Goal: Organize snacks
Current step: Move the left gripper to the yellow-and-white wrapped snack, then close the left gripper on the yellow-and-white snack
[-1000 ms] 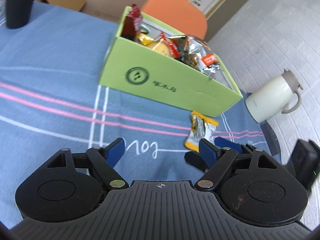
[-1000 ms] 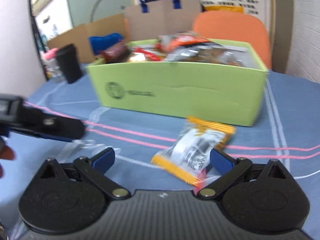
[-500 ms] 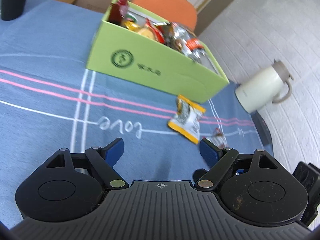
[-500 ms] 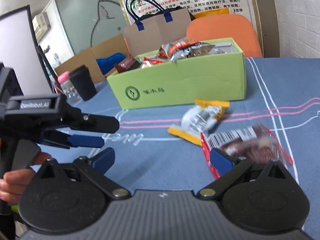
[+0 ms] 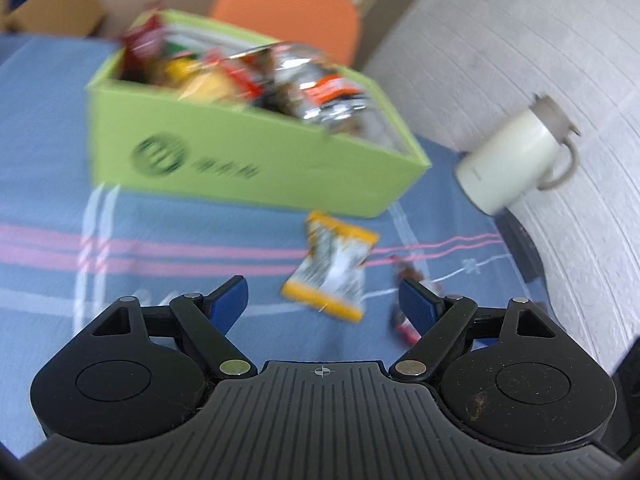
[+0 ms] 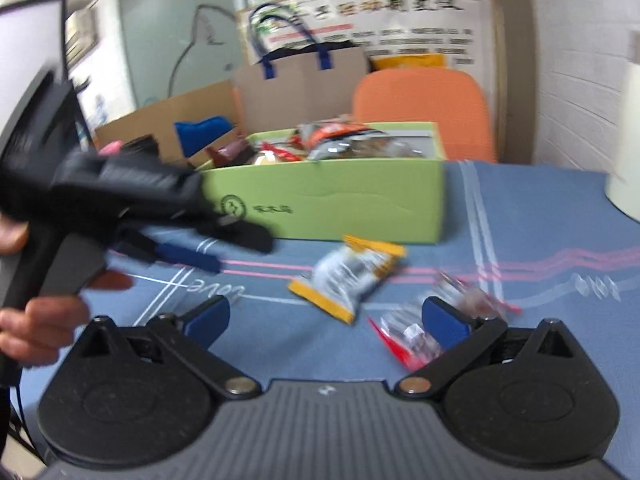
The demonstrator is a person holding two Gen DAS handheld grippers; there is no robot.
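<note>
Since a second ago, both handheld grippers are drawing back from the lime-green cardboard box [image 5: 248, 160], so a red-and-clear snack wrapper [image 6: 416, 332], unseen before, is now showing near the right gripper [image 6: 326, 318]. At that earlier moment the right gripper was hovering right over the yellow-edged silver snack packet [image 6: 348, 276]; now the packet is lying ahead of it, toward twelve o'clock in the right wrist view.

That packet is resting flat on the blue tablecloth with pink and white stripes [image 5: 48, 208], just in front of the box's near wall and apart from it. From the left wrist view it is sitting at about one o'clock from the left gripper [image 5: 322, 300], beyond the fingertips and not between them. The red-and-clear wrapper is lying to the right of the packet, partly hidden behind the right gripper's right blue finger pad [image 6: 444, 320].

The left gripper's jaws are standing wide and are easing slightly inward, with nothing between them. The right gripper's jaws are also spread wide and gripping nothing.

The box is piled with mixed snack bags reaching above its rim. A cream-coloured insulated jug with a grey lid [image 5: 516, 160] is standing at two o'clock from the left gripper, at the table's edge. An orange chair back [image 6: 424, 112] is showing behind the box. A person's hand [image 6: 40, 320] is holding the blurred left gripper's handle at nine o'clock in the right wrist view.
</note>
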